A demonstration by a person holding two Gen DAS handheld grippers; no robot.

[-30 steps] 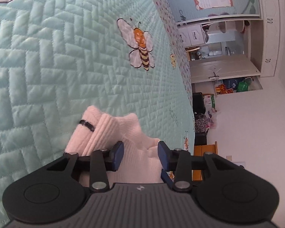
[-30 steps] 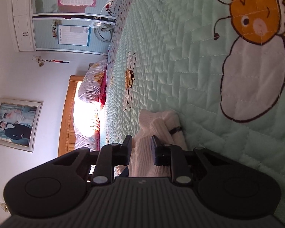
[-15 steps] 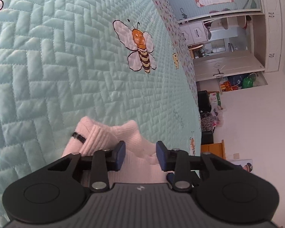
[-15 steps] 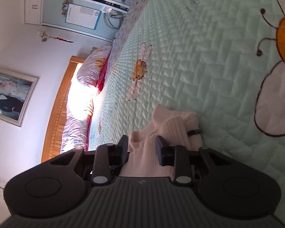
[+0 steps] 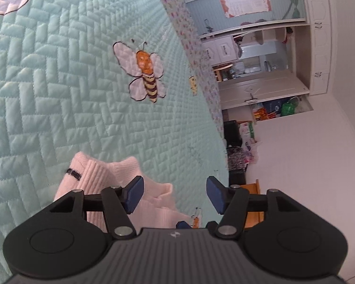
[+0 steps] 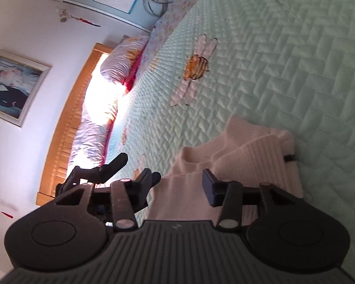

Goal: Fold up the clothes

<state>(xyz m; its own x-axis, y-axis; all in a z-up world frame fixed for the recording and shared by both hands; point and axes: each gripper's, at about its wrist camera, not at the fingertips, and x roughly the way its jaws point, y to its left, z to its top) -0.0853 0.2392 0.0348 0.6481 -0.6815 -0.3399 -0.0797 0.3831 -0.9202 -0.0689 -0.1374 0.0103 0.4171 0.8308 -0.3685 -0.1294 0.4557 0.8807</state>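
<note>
A pale pink ribbed sock (image 5: 99, 177) with a black stripe at its cuff lies bunched on the bed's mint quilted bedspread (image 5: 59, 82) — not far from an embroidered bee (image 5: 145, 71). The left gripper (image 5: 175, 195) hovers over its edge, fingers spread wide, gripping nothing. The right gripper (image 6: 177, 184) sits above the same sock (image 6: 236, 156), fingers likewise parted and empty — pillows (image 6: 111, 90) lie by the wooden headboard (image 6: 66, 127) beyond

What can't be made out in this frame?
- Near part of the pink garment: both views, hidden behind the gripper bodies.
- Whether the fold is neat: too little cloth in view.
- Left gripper and right gripper: whether either one touches the cloth.
</note>
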